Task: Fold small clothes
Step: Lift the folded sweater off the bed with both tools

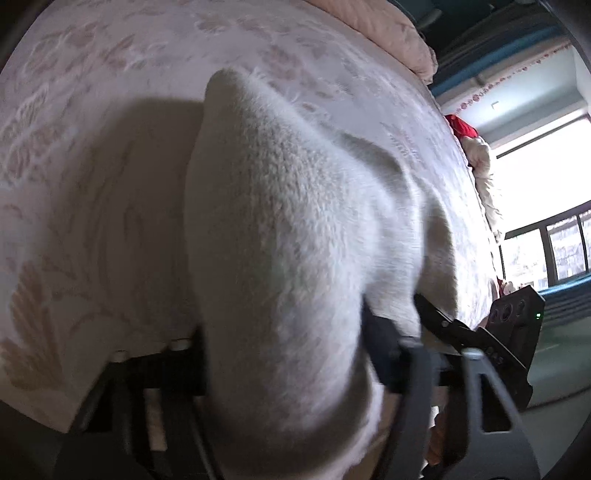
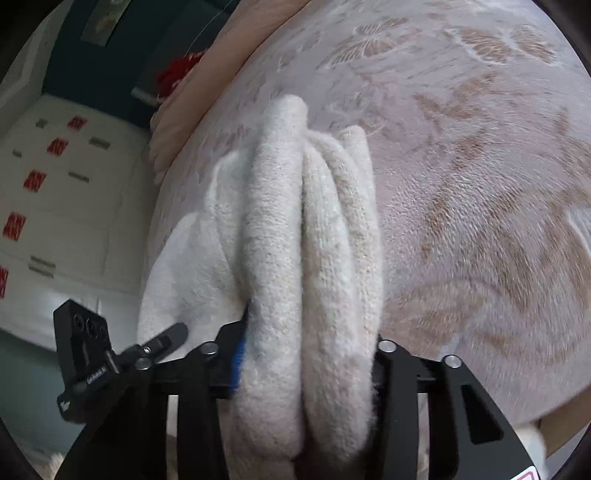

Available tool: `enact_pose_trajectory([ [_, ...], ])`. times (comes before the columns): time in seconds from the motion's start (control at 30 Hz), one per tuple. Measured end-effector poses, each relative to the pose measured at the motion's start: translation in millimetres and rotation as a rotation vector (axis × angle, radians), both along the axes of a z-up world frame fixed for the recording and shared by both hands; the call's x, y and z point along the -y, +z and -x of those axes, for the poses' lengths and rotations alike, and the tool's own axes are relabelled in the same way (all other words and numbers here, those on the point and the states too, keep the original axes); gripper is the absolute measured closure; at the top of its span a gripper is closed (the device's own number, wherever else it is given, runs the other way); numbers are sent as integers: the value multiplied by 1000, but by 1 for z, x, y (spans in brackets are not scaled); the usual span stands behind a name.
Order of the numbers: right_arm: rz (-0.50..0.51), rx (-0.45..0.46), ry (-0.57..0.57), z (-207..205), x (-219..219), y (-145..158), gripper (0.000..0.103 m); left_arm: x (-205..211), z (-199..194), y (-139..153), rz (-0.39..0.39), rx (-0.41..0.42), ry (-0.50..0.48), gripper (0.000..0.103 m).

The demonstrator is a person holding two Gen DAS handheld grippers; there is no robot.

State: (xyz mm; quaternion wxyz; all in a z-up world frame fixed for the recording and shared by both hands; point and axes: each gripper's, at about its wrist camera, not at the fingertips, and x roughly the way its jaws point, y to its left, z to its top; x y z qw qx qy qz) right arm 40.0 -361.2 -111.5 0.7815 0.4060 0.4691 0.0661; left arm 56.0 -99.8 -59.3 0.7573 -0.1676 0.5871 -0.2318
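A fuzzy cream knitted garment (image 1: 280,206) lies bunched on a pink floral bedspread (image 1: 92,147). In the left wrist view it fills the gap of my left gripper (image 1: 284,354). One dark finger (image 1: 380,350) presses into the cloth; the other is hidden behind it. In the right wrist view the garment (image 2: 306,221) stands in thick folds, squeezed in my right gripper (image 2: 306,365) between a blue-padded finger (image 2: 238,354) and the opposite one. Both grippers hold the same near edge, close side by side. Each shows in the other's view as a black housing (image 1: 513,321) (image 2: 81,350).
The bedspread (image 2: 480,184) stretches away beyond the garment. A peach quilt (image 1: 399,33) lies along the far side, with a red item (image 1: 461,125) near a bright window (image 1: 535,184). White drawers with red stickers (image 2: 55,184) stand beside the bed. The bed's near edge (image 1: 85,398) drops off by the grippers.
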Motion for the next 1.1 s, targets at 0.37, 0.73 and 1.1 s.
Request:
enact_pose_trajectory([
  [0.37, 79, 212, -77, 54, -19, 131, 66, 12, 40, 142, 25, 296, -147, 61],
  [0.73, 311, 770, -144, 140, -59, 365, 66, -24, 111, 364, 205, 815, -246, 60],
  [1.1, 382, 1117, -42, 157, -139, 487, 64, -124, 162, 482, 267, 1233, -162, 54],
])
